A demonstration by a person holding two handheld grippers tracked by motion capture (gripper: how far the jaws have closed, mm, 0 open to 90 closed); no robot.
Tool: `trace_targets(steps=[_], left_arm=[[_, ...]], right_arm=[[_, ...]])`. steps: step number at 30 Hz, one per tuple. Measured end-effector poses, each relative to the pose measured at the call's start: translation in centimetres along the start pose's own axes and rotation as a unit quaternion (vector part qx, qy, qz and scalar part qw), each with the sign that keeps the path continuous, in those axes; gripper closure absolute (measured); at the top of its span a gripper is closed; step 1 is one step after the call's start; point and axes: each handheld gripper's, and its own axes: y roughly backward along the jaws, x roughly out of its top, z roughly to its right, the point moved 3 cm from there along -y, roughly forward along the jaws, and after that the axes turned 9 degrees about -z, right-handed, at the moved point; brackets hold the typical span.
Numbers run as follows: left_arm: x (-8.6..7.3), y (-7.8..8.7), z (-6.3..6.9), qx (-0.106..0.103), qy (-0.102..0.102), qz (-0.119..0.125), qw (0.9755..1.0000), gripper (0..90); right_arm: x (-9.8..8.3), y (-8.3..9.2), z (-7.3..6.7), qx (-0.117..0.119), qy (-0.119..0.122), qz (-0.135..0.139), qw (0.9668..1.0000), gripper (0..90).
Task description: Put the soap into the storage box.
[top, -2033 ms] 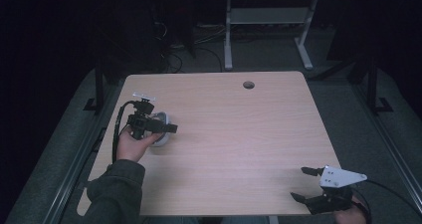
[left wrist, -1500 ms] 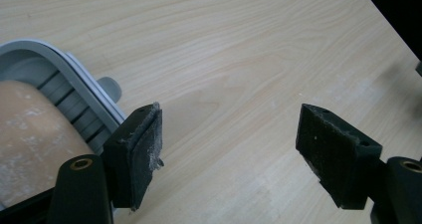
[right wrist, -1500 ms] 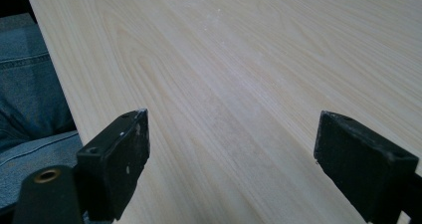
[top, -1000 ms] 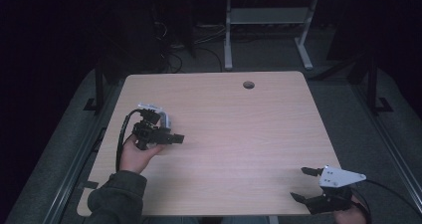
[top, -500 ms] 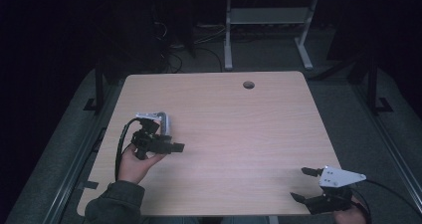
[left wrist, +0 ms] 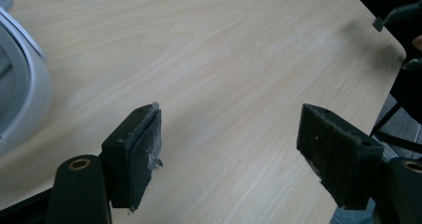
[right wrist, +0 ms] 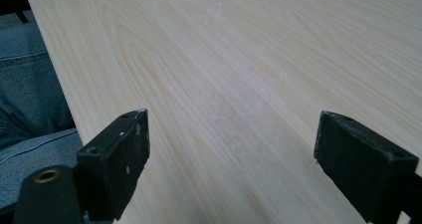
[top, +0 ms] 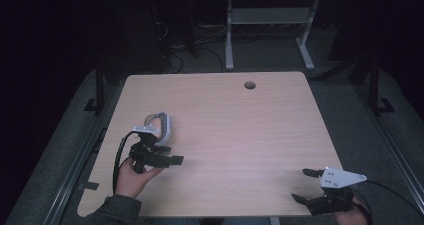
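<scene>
Your left gripper (top: 172, 160) has pulled back from the white-and-grey object (top: 161, 127), jaws apart and empty (right gripper (top: 306, 185) open too); next, re-aim beside it.

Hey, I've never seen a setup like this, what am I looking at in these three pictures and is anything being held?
A person sits at a wooden table with a hand-held two-jaw gripper in each hand. The high view looks down from above: the left gripper is beside a white, ring-shaped object lying on the table, and the right gripper sits at the near right corner. The other two pictures come from cameras riding on each gripper, looking along its black jaws. Both pairs of jaws stand open over bare wood, holding nothing. The white object shows at the left gripper view's edge.
</scene>
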Motion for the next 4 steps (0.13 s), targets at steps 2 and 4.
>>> trace_targets(steps=[2,4], left_arm=[[-1.1,0.1,0.3,-0.007,-0.001,0.005,1.0000,24.8],[-1.9,0.1,0.5,-0.008,0.000,0.010,0.9999,24.7]], right_arm=[[0.0,0.0,0.0,0.000,0.002,-0.001,1.0000,13.8],[0.0,-0.1,0.0,0.001,0.002,-0.001,1.0000,13.8]])
